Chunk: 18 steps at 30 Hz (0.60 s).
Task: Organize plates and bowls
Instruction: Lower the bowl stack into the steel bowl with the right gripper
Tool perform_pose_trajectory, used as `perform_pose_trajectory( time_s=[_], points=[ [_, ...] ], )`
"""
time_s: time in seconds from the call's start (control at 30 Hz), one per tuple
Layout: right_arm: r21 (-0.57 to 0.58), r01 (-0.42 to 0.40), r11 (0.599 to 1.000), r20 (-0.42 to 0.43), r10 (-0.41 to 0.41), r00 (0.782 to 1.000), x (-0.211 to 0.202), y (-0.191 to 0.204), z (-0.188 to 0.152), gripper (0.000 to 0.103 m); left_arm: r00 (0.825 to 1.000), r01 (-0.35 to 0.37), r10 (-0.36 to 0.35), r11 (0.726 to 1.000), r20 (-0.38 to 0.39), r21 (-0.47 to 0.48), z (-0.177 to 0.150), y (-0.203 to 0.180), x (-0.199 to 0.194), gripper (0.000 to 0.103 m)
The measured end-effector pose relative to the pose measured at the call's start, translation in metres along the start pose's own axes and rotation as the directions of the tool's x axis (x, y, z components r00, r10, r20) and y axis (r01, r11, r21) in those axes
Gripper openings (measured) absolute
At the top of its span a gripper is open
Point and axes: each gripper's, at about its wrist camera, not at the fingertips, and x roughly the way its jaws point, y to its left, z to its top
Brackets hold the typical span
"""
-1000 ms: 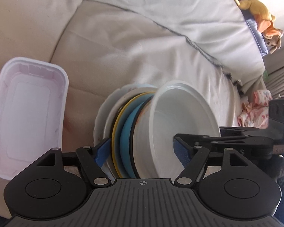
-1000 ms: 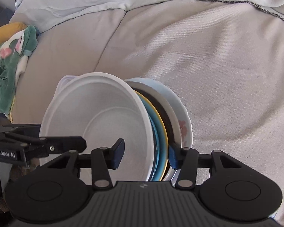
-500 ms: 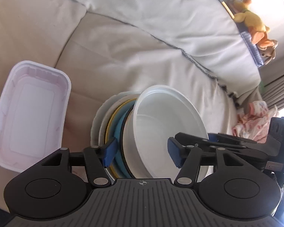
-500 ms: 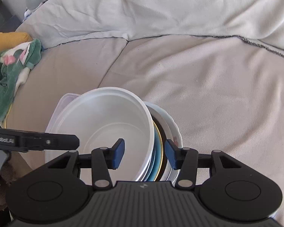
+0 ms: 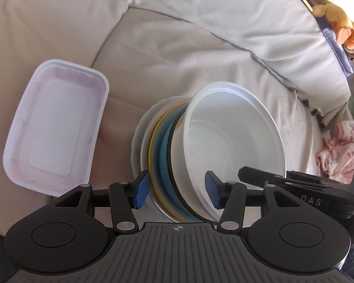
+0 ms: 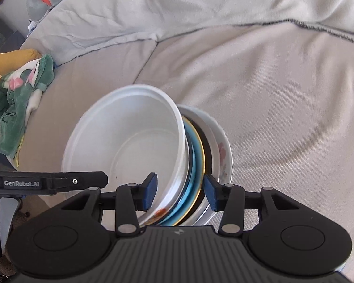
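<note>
A stack of dishes stands on edge over the beige sofa: a white bowl [image 5: 236, 141] in front, then black-rimmed, blue and yellow-rimmed plates [image 5: 165, 155], with a white floral plate at the back. My left gripper [image 5: 177, 191] straddles the stack and its jaws are closing. One blue pad sits by the outermost plate and the other inside the bowl, with no clear press. My right gripper [image 6: 180, 192] holds the same stack from the other side, its jaws still closing. One pad is inside the bowl [image 6: 134, 146], the other on the plates' back.
A white rectangular plastic tub [image 5: 52, 127] lies on the sofa seat, left of the stack. A pale blanket [image 6: 200, 4] covers the backrest. A pink cloth [image 5: 339, 153] and a plush toy [image 5: 335, 16] are at one end, a green cloth [image 6: 18, 99] at the other.
The left jaws have narrowed from wide apart to close around the stack. Both cameras have drawn back a little, so the stack looks smaller. The right jaws have narrowed slightly.
</note>
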Motion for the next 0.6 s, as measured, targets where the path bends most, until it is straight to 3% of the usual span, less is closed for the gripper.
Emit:
perform_pose_trajectory(
  time_s=[0.17,0.23,0.3,0.4,0.5,0.6],
  points=[
    [0.004,0.001,1.0,0.015,-0.001,1.0,0.0,-0.006,0.008,0.043,0.999,0.036,-0.036,0.999,-0.009,0.01,0.006,-0.005,0.002,0.062],
    [0.006,0.0,1.0,0.019,0.0,1.0,0.002,-0.009,0.013,0.043,0.994,0.108,-0.108,0.994,-0.022,0.017,0.01,-0.009,0.003,0.071],
    [0.006,0.0,1.0,0.027,0.0,1.0,0.003,-0.012,0.017,0.043,0.994,0.105,-0.104,0.994,-0.033,0.043,0.014,-0.014,0.007,0.071],
    [0.025,-0.013,1.0,0.024,0.013,1.0,0.004,-0.019,0.022,0.043,0.99,0.137,-0.135,0.99,-0.049,0.039,0.021,-0.008,0.01,0.067],
    [0.037,0.026,0.999,0.007,-0.026,1.0,0.006,-0.024,0.024,0.043,0.984,0.178,-0.178,0.984,-0.027,0.011,0.024,0.007,-0.001,0.051],
    [0.033,0.039,0.999,-0.007,-0.039,0.999,0.007,-0.026,0.021,0.043,0.992,0.119,-0.12,0.993,0.036,0.027,0.019,0.017,-0.014,0.051]
  ],
)
